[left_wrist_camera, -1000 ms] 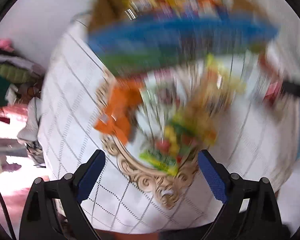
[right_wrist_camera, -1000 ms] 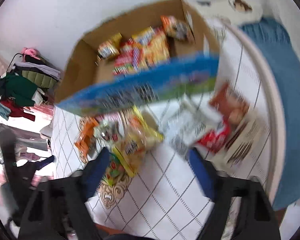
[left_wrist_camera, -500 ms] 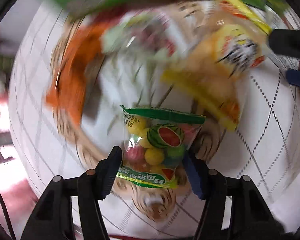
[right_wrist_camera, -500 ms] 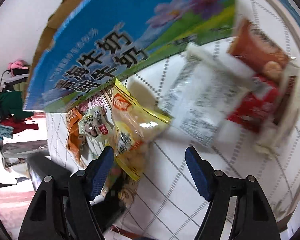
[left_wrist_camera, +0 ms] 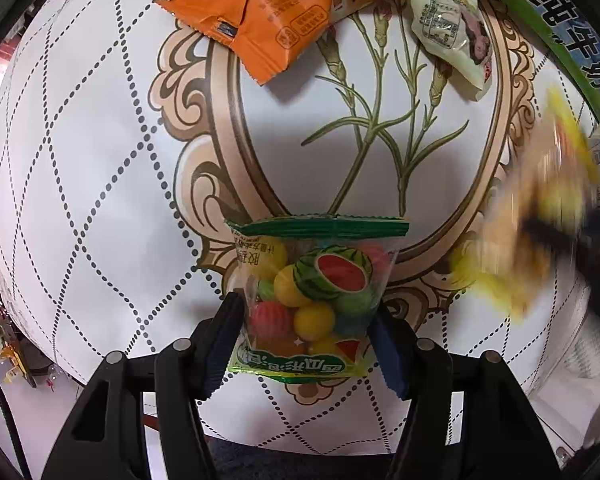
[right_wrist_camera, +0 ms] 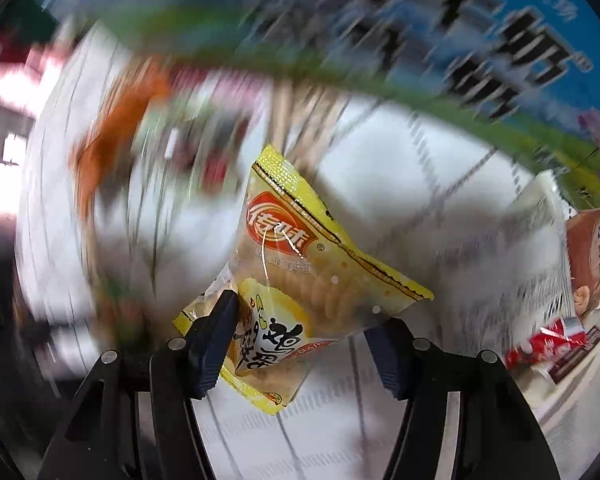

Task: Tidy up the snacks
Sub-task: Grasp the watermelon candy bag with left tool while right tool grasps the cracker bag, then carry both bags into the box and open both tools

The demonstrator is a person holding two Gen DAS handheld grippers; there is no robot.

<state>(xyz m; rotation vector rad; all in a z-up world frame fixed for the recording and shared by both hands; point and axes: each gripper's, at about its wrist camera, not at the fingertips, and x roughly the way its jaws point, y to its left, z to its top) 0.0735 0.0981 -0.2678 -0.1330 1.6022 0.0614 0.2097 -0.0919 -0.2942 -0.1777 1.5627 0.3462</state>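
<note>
My left gripper (left_wrist_camera: 306, 344) points straight down at the table (left_wrist_camera: 100, 200), whose white cloth has dotted diamonds and a framed flower print, and its fingers (left_wrist_camera: 225, 344) are pressed on the two sides of a clear fruit-candy packet (left_wrist_camera: 314, 300) — green strip on top, a watermelon slice printed across the round sweets. The packet sits over the lower rim of the printed frame. Farther out lie an orange packet (left_wrist_camera: 268, 12) and a pale green packet (left_wrist_camera: 452, 36), well apart from the candy. My right gripper (right_wrist_camera: 300, 344) also points down; its fingers (right_wrist_camera: 216, 344) are closing around a yellow cracker packet (right_wrist_camera: 300, 280). The left pad touches the packet's lower corner, the right pad stands just beside its edge, and I cannot tell whether it touches. Behind it a blue and green carton (right_wrist_camera: 440, 40) fills the top — much of that view is blurred. At the far right lies a red packet (right_wrist_camera: 556, 340).
</note>
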